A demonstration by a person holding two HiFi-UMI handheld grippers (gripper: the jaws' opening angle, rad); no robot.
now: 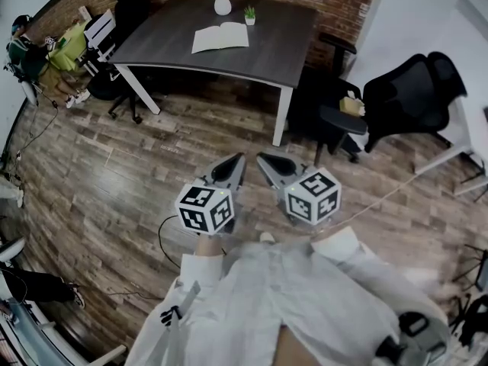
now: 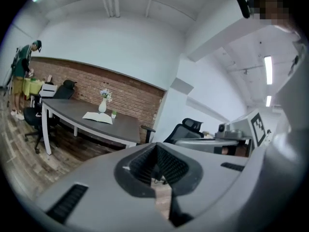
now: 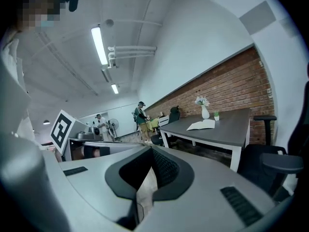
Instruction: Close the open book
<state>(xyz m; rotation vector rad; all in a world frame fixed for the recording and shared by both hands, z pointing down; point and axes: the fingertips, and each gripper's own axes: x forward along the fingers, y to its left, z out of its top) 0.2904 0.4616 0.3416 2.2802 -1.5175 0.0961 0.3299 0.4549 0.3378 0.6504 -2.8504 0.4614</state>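
Ceiling strip lights (image 3: 99, 45) give even brightness; fisheye edges bend, darken.

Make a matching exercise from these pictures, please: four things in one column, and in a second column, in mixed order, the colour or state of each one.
Column A
1. book
2. vase
3. small plant
4. left gripper

Column B
a. shut, with nothing between its jaws
b. white, standing upright
c. lying open on the table
d. green and leafy

Right pairs: 1-c, 2-b, 3-d, 4-a.
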